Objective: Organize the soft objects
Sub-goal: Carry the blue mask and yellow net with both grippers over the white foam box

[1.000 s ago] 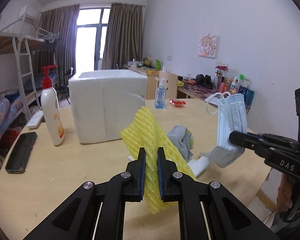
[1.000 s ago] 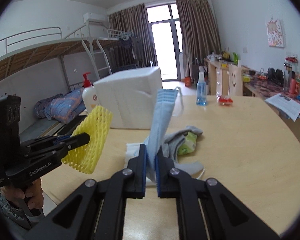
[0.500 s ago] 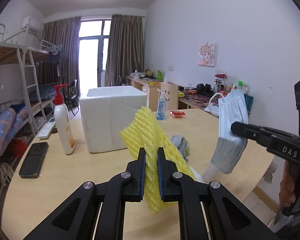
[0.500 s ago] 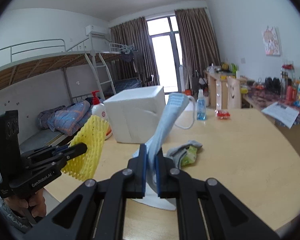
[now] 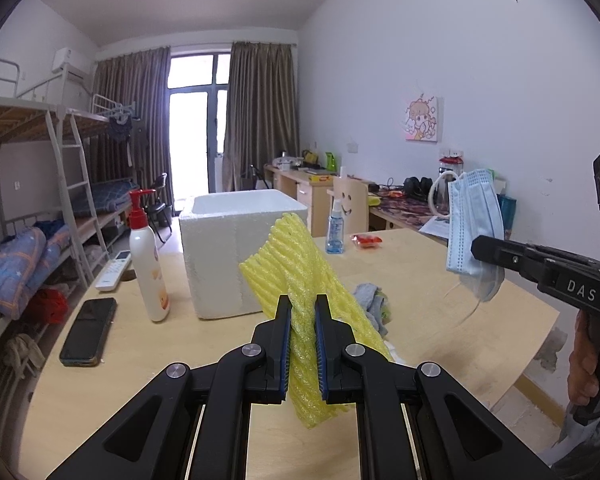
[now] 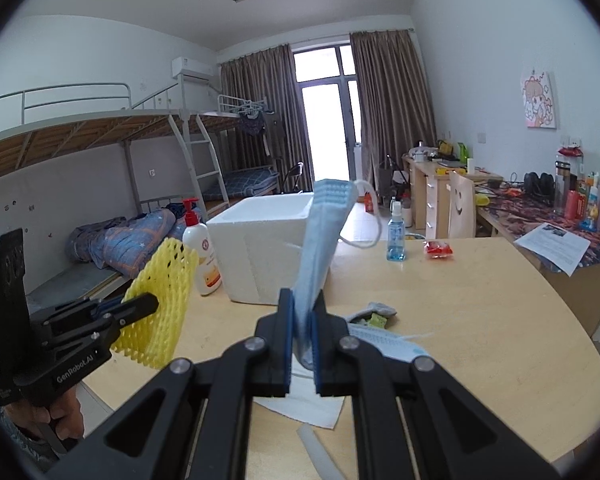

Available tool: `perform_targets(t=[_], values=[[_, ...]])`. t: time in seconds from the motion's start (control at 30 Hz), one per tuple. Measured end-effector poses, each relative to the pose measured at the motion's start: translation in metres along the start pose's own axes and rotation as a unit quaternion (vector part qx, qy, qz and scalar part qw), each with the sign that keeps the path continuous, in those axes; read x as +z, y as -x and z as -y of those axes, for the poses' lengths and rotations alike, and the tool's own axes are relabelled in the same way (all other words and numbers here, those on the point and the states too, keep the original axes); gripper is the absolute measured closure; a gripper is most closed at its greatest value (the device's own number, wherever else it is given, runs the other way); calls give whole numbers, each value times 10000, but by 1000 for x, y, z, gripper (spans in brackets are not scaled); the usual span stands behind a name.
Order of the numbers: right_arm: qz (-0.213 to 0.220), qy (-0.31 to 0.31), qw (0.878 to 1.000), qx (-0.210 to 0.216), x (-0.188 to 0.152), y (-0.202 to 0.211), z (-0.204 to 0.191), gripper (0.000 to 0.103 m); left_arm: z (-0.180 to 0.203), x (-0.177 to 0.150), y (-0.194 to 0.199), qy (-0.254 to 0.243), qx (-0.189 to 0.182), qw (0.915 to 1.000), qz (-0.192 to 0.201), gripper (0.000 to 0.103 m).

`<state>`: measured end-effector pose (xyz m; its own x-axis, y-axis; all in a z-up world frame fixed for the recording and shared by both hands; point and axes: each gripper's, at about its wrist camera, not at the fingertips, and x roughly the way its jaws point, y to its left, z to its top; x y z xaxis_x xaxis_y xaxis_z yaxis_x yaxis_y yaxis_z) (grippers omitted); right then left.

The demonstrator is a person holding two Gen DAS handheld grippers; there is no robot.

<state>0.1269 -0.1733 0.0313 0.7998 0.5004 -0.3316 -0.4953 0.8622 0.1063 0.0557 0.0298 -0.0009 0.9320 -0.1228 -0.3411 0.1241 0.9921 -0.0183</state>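
The left tongs [image 5: 302, 336] are clenching a yellow foam net [image 5: 296, 276], the right tongs [image 6: 302, 336] a face mask [image 6: 320, 236]; the thin mask could be slipping out before reaching the foam box [image 6: 260, 248] ahead.

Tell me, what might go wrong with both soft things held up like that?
The face mask is pinched by only part of its pleats in the right hand-held gripper, so it might slip. Its ear loop dangles and could snag the foam box. The yellow foam net may crush.
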Motion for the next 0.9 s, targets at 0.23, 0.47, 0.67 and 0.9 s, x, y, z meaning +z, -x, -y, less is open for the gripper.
perform_targets(t=[0.23,0.47,0.67,0.9], values=[[-7,83,10000,43,-2,2,-6,93,-1,5,5,-74,90,9999,119,92],[-42,229,9996,135,-2,-4,-12,93,-4,10,6,-108,195,9996,175,92],[-34,327,9993,198,7,-12,-15,93,-8,18,5,-159,386,9988,261,92],[-70,469,9986,254,17,-24,-19,93,-19,30,-1,-124,482,9983,287,92]])
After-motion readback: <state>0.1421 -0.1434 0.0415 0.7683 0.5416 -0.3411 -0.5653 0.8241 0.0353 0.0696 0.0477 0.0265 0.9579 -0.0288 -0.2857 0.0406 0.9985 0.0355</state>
